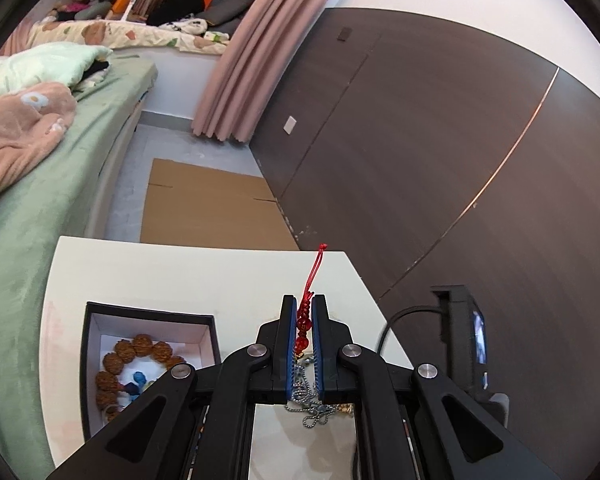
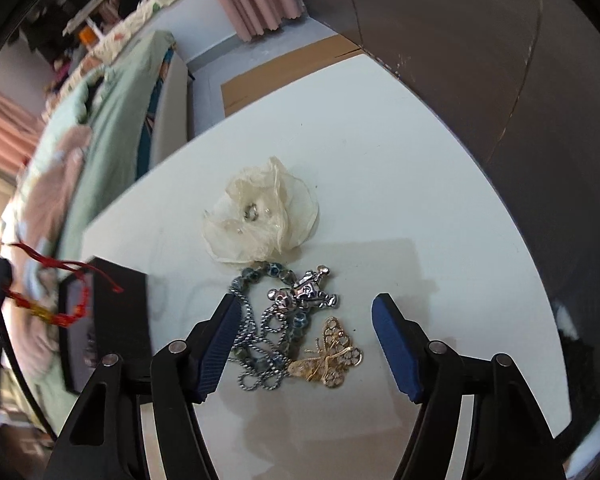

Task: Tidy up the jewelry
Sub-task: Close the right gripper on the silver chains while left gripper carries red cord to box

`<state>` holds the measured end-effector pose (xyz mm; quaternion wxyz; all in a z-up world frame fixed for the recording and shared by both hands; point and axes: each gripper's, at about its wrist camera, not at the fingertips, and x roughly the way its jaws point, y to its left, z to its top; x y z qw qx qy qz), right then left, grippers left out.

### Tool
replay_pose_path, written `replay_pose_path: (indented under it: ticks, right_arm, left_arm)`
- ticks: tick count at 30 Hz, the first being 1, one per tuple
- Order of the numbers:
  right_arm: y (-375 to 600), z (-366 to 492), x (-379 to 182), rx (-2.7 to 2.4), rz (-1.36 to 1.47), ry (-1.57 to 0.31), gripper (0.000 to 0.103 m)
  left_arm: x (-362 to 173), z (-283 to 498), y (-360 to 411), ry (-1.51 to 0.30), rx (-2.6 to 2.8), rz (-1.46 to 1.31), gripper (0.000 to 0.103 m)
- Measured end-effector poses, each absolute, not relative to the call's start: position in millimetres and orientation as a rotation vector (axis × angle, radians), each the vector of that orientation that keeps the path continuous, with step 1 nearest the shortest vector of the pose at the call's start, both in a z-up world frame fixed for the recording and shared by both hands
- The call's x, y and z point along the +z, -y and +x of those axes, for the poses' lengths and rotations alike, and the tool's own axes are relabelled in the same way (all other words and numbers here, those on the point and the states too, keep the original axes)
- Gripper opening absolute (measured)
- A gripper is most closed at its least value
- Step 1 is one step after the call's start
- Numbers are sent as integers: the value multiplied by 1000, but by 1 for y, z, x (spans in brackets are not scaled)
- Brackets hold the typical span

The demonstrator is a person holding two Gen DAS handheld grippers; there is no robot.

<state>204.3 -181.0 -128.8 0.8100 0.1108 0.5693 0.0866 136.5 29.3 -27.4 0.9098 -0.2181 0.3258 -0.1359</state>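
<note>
Meanwhile the left gripper point(image 1: 304, 320) pinches a red beaded charm point(image 1: 303, 330) above the table point(image 1: 180, 276); the right gripper point(image 2: 306, 344) gapes wide over a gold butterfly brooch point(image 2: 330, 356).

This is a home bedroom. A bed point(image 1: 60, 184) with a green sheet and a rumpled pink blanket point(image 1: 20, 128) runs along one side, pink curtains point(image 1: 252, 52) hang to the floor, and dark wood wardrobe panels point(image 1: 420, 152) fill the wall. Flattened cardboard point(image 1: 208, 208) lies on the floor beside a small white table point(image 1: 188, 276).
</note>
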Motion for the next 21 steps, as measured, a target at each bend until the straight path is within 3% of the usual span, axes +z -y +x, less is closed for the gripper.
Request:
replay_pose_path:
  ticks: [5, 10, 21]
  right_arm:
    - [172, 205, -132, 157, 149, -1214, 68]
    - [169, 203, -129, 126, 68, -1196, 40]
    - [197, 191, -115, 256, 349, -1186, 38]
  left_arm:
    - [-26, 132, -33, -672, -272, -446, 7]
    - [-22, 125, -40, -677, -253, -448, 7]
    - [-18, 110, -68, -696, -184, -436, 7]
